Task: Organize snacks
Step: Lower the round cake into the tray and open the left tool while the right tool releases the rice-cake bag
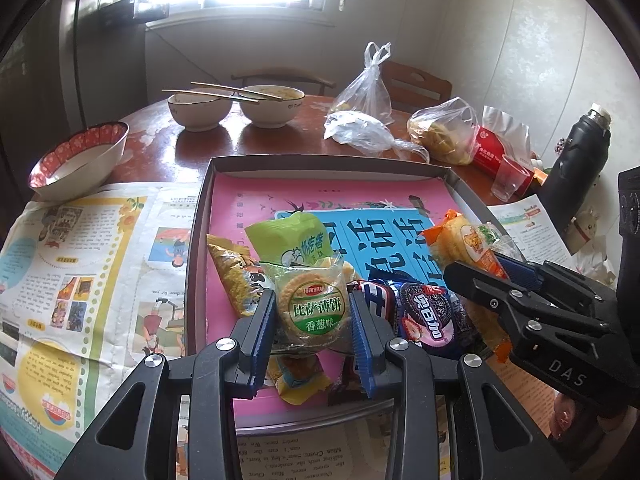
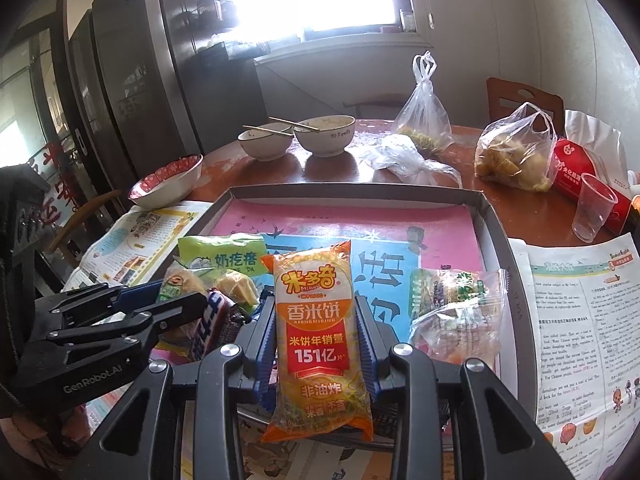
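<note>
Rice-cracker packet between right jaws.

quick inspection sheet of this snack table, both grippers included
surface: round wooden table, newspapers spread on it
job's things: shallow box holding snack packs; green pack at its left
clutter: bowls with chopsticks, plastic bags, clear cup, black flask
grippers: left gripper shut on round cracker pack; right gripper shut on orange rice cracker pack
cables: nothing seen
surroundings: bright window, chairs, dark cabinet
</note>
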Demonstrator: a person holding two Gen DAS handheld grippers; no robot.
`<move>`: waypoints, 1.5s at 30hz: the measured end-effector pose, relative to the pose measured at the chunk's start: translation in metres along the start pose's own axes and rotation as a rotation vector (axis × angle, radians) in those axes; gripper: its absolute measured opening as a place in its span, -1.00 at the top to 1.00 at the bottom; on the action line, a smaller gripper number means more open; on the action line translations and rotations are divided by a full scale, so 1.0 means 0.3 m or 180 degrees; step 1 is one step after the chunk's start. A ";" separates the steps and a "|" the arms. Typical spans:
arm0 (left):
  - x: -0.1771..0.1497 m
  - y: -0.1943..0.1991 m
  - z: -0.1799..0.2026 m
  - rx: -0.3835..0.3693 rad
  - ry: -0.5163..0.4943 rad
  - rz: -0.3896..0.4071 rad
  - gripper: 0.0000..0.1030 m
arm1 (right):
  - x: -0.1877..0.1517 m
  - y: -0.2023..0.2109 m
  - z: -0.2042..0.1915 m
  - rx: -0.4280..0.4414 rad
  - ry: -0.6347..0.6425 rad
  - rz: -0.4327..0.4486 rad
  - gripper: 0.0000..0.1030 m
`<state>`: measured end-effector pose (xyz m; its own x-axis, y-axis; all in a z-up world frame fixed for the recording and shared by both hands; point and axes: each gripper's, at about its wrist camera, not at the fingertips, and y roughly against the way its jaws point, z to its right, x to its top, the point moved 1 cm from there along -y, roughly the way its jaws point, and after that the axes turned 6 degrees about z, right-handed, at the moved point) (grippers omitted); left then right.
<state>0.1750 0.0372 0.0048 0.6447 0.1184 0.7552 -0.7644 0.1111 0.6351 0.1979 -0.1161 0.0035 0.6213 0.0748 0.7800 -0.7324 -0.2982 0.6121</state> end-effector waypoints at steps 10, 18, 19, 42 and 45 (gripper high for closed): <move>0.000 0.002 -0.001 0.0009 -0.0007 0.0000 0.28 | -0.016 -0.009 0.022 -0.0066 -0.0027 -0.0054 0.29; 0.001 0.002 -0.002 0.0019 -0.0015 -0.0004 0.28 | -0.022 -0.003 0.026 -0.0069 -0.0038 -0.0057 0.29; 0.001 0.002 -0.002 0.0020 -0.0017 -0.0002 0.28 | -0.023 -0.003 0.026 -0.0068 -0.0045 -0.0058 0.28; 0.001 0.010 0.001 0.0124 -0.0032 -0.0010 0.27 | -0.035 0.052 0.051 -0.0063 -0.0100 0.0043 0.15; 0.000 0.013 0.002 0.0145 -0.0037 -0.0010 0.27 | -0.034 0.059 0.051 -0.0063 -0.0112 0.0054 0.13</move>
<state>0.1721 0.0369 0.0072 0.6471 0.1067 0.7549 -0.7622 0.0662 0.6440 0.1828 -0.1367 0.0043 0.6179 0.0362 0.7854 -0.7481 -0.2803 0.6015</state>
